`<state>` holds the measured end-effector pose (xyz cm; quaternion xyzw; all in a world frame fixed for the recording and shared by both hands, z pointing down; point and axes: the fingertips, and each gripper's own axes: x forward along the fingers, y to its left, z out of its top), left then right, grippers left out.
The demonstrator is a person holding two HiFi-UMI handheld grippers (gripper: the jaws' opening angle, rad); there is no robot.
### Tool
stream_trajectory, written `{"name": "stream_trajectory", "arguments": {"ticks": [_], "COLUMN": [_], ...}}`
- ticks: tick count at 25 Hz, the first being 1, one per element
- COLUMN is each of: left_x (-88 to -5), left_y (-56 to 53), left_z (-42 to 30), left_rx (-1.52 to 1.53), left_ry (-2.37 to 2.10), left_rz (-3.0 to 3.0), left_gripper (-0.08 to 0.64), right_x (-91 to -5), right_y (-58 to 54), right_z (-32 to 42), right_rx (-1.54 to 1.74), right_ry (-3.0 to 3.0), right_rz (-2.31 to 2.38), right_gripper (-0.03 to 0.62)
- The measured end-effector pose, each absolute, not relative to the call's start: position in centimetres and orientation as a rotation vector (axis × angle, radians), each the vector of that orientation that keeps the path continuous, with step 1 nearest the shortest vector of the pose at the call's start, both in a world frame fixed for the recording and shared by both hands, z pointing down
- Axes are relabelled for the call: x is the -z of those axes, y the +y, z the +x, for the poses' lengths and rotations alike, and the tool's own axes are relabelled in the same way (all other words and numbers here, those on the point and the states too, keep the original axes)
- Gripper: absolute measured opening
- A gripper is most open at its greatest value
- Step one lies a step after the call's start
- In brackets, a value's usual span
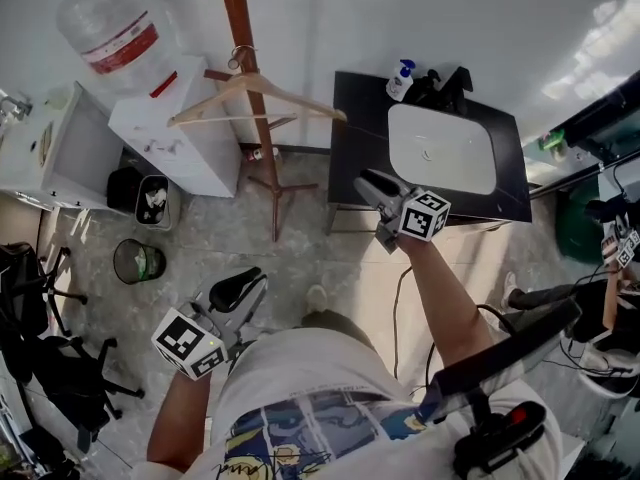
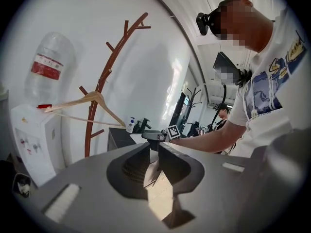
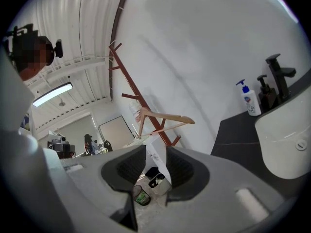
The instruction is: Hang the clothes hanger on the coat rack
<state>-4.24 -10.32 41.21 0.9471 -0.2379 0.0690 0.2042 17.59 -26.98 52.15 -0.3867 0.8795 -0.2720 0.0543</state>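
Clothes hanger point(image 1: 255, 96) is already being carried by the coat rack point(image 1: 240, 18). Its hook is being held up against the pole, apparently over a side peg; which peg cannot be told. Task is being judged as done or nearly done.

Hanger's long axis is being kept roughly level, crossing the pole. In the head view one end is pointing left over the water dispenser point(image 1: 170, 128) and the other right toward the dark counter point(image 1: 360, 108). The hook is pointing up and the shoulders are sloping down from it, so it is being hung by its own weight and not propped.

Left hand-held gripper point(image 1: 248, 286) is being held low by the person's body, well apart from the rack. Its jaws are being kept only narrowly apart, with nothing between them but floor.

Right hand-held gripper point(image 1: 368, 186) is being held out on a stretched arm in front of the counter, near the hanger's right end but not touching it. Its jaws are being kept about half apart and empty. Only the bin and floor are being seen through the gap in the right gripper view.

Both are probably being kept clear so the hanger is not being knocked off its peg.
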Motion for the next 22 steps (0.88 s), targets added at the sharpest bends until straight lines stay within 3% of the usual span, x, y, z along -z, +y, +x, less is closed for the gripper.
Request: {"name": "stream_trajectory", "arguments": {"ticks": [17, 22], "left_x": [-41.2, -42.2], "left_y": [-2.0, 1.0], "left_z": [-12.9, -15.2], "left_rx": [-0.156, -0.221], "left_ry": [-0.535, -0.546], "left_rz": [2.693, 2.728], "left_gripper": [0.049, 0.049], "right_x": [-47.3, -45.9], "right_y": [-10.4, -5.1], "right_z": [3.2, -0.7], "right_rx": [0.635, 0.576], "right_ry": [2.918, 2.948], "right_rz": [-1.3, -1.358], "right_gripper": [0.121, 0.031]}}
